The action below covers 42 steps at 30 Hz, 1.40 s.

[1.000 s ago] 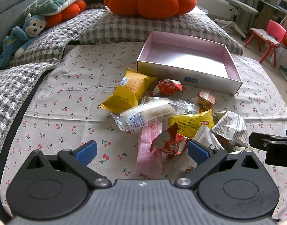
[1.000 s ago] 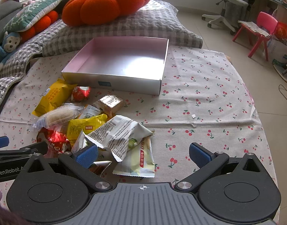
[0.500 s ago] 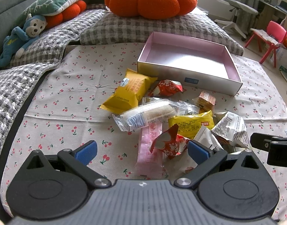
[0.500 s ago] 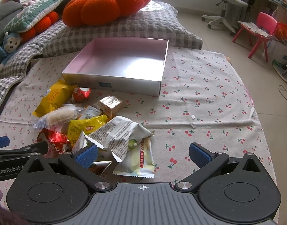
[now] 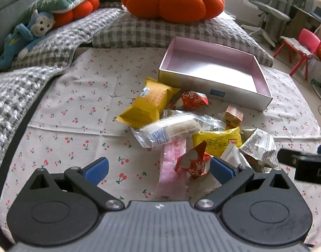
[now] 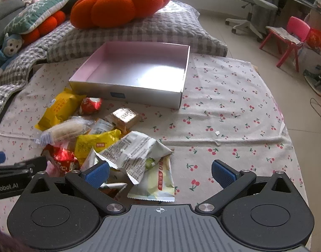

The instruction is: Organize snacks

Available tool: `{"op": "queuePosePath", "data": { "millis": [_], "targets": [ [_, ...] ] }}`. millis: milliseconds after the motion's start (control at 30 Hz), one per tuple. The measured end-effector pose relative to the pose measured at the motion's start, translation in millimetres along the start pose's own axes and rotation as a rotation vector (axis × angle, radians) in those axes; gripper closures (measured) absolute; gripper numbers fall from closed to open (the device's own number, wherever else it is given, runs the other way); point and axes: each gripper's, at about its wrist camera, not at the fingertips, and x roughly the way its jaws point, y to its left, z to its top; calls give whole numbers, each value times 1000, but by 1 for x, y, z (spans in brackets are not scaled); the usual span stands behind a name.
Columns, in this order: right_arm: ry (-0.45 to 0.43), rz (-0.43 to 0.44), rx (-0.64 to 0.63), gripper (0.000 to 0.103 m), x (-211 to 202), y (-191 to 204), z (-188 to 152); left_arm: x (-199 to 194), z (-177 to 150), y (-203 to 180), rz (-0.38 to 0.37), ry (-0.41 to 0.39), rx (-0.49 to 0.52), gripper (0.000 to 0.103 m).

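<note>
So the snacks (image 5: 187,130) are all heaped just in front of the empty pink box (image 5: 215,71), nothing inside yet. Left gripper (image 5: 158,168) and right gripper (image 6: 160,171) both hover spread wide at the pile's near edge, holding nothing, probably picking a first target.

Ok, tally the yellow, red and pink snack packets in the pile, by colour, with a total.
yellow packets: 2
red packets: 2
pink packet: 1
Total: 5
</note>
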Motion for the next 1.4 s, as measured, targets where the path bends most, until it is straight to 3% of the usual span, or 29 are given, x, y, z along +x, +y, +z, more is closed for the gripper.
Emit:
{"op": "queuePosePath", "data": {
  "millis": [133,500,733,800,900,1033,1167,1267,1400],
  "targets": [
    [-29,-23,23,0,-1,2,4,3,3,4,5,-2,-10,0],
    [-105,30,-12,0,-3,9,8,6,4,9,50,-35,57,0],
    [-148,74,-83,0,-2,11,8,6,9,2,19,-98,136,0],
    [-134,97,-109,0,3,11,8,9,7,1,12,-104,152,0],
    [-106,151,-114,0,11,7,6,14,2,4,-57,-104,148,0],
    [-56,235,-84,0,19,-4,6,19,0,7,-136,-92,159,1],
    [-13,303,-32,0,28,-19,8,22,-1,8,-164,-106,173,2],
    [38,365,20,0,36,-30,6,27,-1,11,-200,-83,176,8],
    [66,375,9,1,45,-33,0,35,-5,14,-246,-41,194,18]
  ]
}}
